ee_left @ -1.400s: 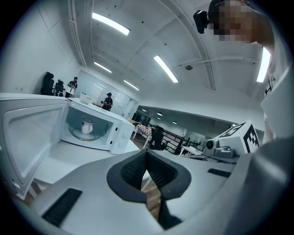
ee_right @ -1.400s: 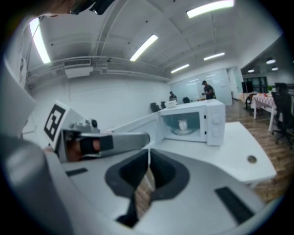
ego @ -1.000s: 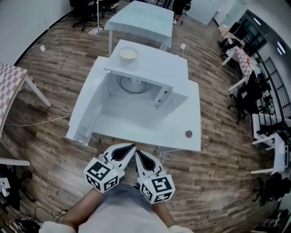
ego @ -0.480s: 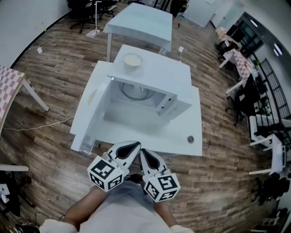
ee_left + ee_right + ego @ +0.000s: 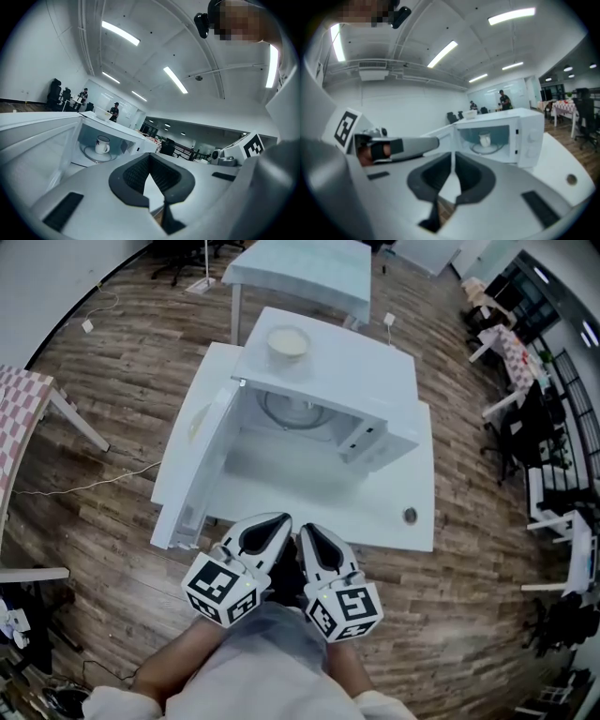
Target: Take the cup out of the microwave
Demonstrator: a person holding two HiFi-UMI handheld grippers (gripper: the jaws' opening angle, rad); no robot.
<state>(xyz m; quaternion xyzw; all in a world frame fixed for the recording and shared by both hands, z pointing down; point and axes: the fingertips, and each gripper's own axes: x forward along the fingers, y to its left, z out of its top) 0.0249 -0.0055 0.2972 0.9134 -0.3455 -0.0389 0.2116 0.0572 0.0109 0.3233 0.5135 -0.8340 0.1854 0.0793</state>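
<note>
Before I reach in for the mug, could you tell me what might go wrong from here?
Both the left gripper and right gripper are shut; unopened, they may push the mug over. The open microwave door flanks the left approach. The bowl atop the microwave could get knocked.

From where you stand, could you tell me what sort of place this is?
Likely an open-plan office or lab: office chairs along one side, ceiling strip lights, and a microwave on a white table.
</note>
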